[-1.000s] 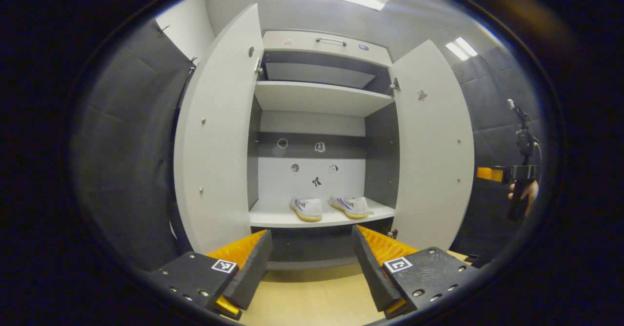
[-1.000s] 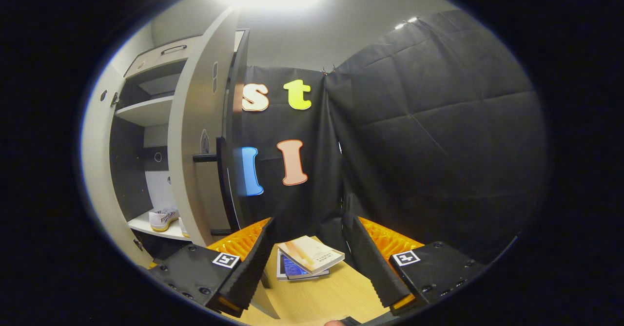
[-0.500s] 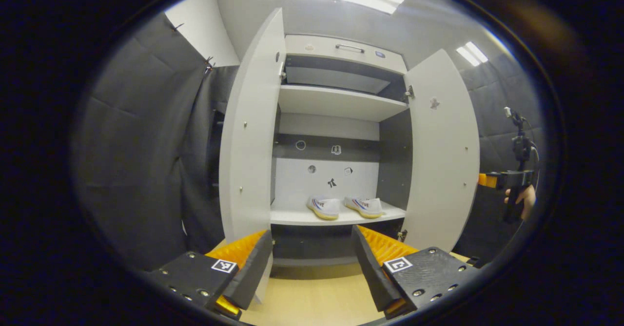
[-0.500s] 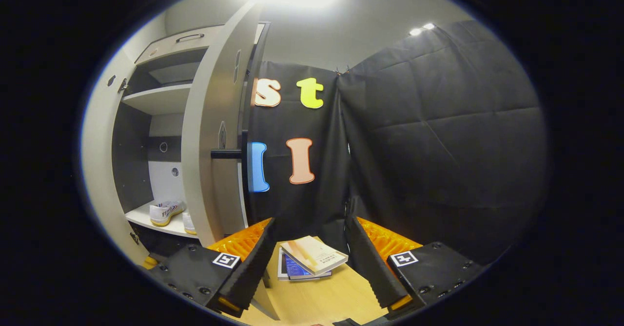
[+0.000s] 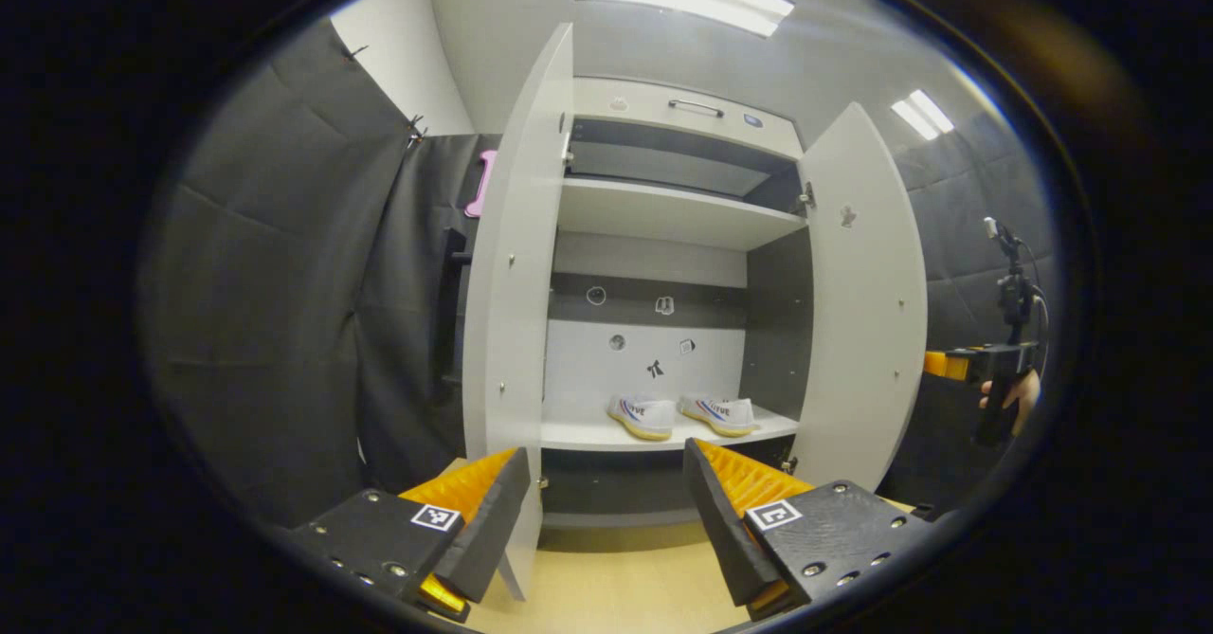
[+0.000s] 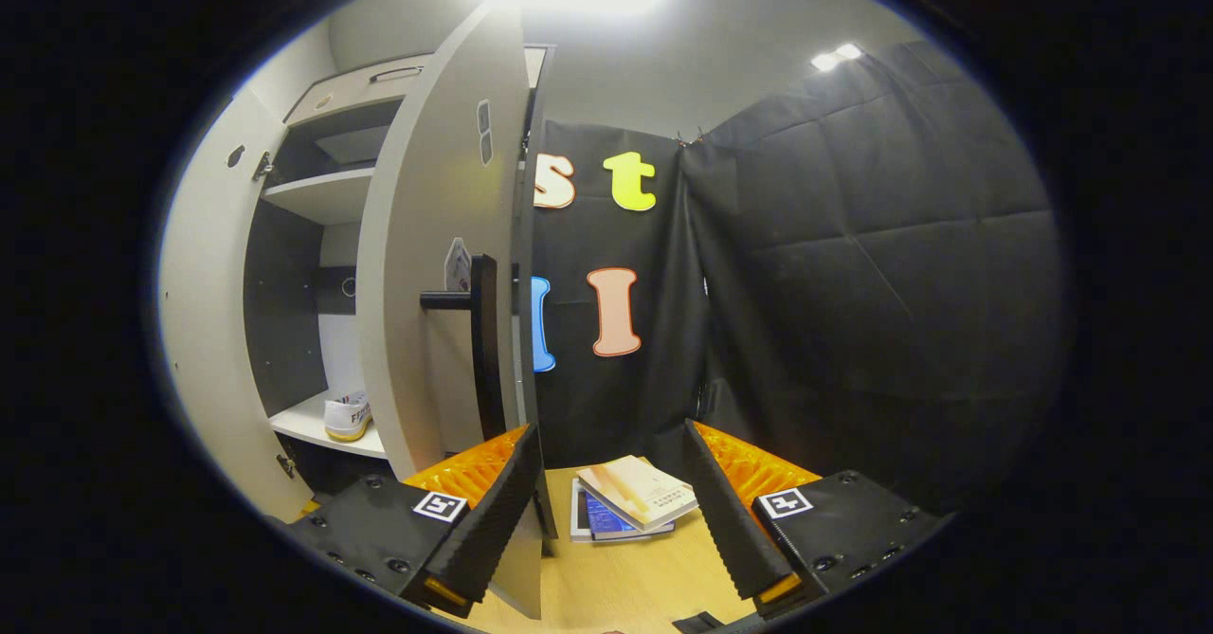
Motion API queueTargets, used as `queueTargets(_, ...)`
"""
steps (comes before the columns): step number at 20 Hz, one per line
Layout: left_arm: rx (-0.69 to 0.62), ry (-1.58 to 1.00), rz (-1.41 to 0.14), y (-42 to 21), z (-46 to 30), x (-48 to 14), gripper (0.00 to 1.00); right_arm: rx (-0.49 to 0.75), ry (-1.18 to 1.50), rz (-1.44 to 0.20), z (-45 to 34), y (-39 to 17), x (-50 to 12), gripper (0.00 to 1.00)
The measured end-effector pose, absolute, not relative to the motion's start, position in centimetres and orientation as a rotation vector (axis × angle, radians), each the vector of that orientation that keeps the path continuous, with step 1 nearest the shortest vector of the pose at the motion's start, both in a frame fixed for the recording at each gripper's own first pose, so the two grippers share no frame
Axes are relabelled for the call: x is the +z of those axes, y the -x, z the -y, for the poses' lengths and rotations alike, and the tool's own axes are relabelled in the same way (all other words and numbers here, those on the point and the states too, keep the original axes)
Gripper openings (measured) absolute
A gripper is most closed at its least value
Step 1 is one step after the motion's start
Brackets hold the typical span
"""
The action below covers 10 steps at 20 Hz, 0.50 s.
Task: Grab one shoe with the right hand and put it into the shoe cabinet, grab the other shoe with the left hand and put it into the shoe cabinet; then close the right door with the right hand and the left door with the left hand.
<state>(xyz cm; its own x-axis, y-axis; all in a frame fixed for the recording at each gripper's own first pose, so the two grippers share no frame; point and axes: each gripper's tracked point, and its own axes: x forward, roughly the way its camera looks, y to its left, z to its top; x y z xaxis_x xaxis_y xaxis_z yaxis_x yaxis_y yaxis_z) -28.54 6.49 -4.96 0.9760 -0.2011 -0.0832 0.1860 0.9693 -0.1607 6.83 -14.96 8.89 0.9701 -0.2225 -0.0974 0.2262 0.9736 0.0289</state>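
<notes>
Two white shoes with yellow soles sit side by side on the lower shelf of the grey shoe cabinet. Both doors stand open: the left door edge-on just beyond my left gripper, the right door swung outward. My left gripper is open and holds nothing. The right gripper shows far right in a person's hand, beyond the right door's edge. In the right gripper view my right gripper is open, close to the right door and its black handle; one shoe peeks out.
Books lie stacked on the wooden floor between my right gripper's fingers. Black padded cloth walls close in the booth on both sides. The cabinet's upper shelf is bare, with a drawer above it.
The left gripper has shifted left, so the left door now looks edge-on. The right gripper has come nearer the right door's handle side. Both stay open; shoes unmoved.
</notes>
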Motion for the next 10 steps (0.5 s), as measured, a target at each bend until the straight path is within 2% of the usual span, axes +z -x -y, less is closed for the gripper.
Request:
queueTargets(1,-0.199,0.154,-0.099,28.4,-6.6,-4.9,0.91,-0.221,-0.039,-0.095,14.5,-6.7,8.9,0.96)
queueTargets(5,-0.197,0.149,-0.097,28.4,-7.3,-5.0,0.92,-0.173,-0.042,-0.097,12.0,-7.0,9.1,0.96)
queueTargets(6,-0.196,0.151,-0.098,28.4,-7.5,-5.0,0.93,-0.155,-0.048,-0.099,11.1,-7.2,9.0,0.92)
queueTargets(7,-0.192,0.153,-0.096,28.4,-7.8,-5.0,0.92,-0.137,-0.055,-0.099,10.2,-7.4,9.1,0.96)
queueTargets(10,-0.169,0.152,-0.093,28.5,-9.6,-4.9,0.92,-0.083,-0.06,-0.101,7.8,-8.2,9.0,0.96)
